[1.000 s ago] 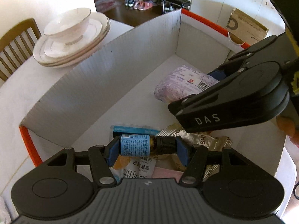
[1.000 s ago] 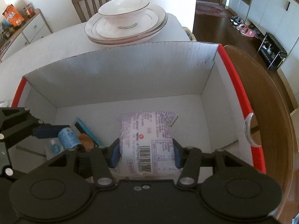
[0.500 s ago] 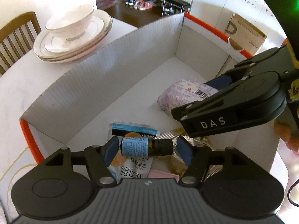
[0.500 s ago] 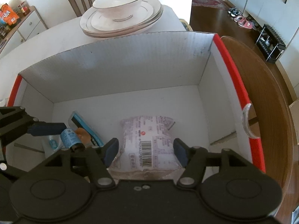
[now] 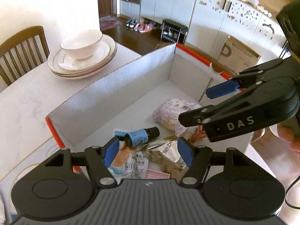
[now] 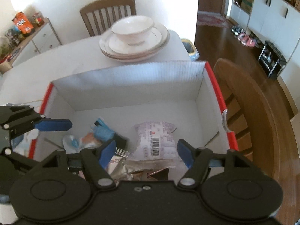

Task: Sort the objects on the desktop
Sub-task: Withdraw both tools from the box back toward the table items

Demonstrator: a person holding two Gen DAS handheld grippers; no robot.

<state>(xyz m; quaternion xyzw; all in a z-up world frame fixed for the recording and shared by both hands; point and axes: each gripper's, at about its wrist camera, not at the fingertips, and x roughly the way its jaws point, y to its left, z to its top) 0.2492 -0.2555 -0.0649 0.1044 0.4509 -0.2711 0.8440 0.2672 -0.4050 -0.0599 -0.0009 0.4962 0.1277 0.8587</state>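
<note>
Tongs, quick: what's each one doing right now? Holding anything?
Left tongs: open, holding nothing; the little bottle lies in the box.
Right tongs: opening, holding nothing; the purple packet lies below.

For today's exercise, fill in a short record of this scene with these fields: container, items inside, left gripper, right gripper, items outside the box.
container: white cardboard box with red edges, on the table
items inside: small bottle, purple snack packet, fork, foil packets
left gripper: open, holding nothing, above the bottle
right gripper: jaws opening, nothing gripped, above the purple packet
items outside the box: bowl on stacked plates
</note>
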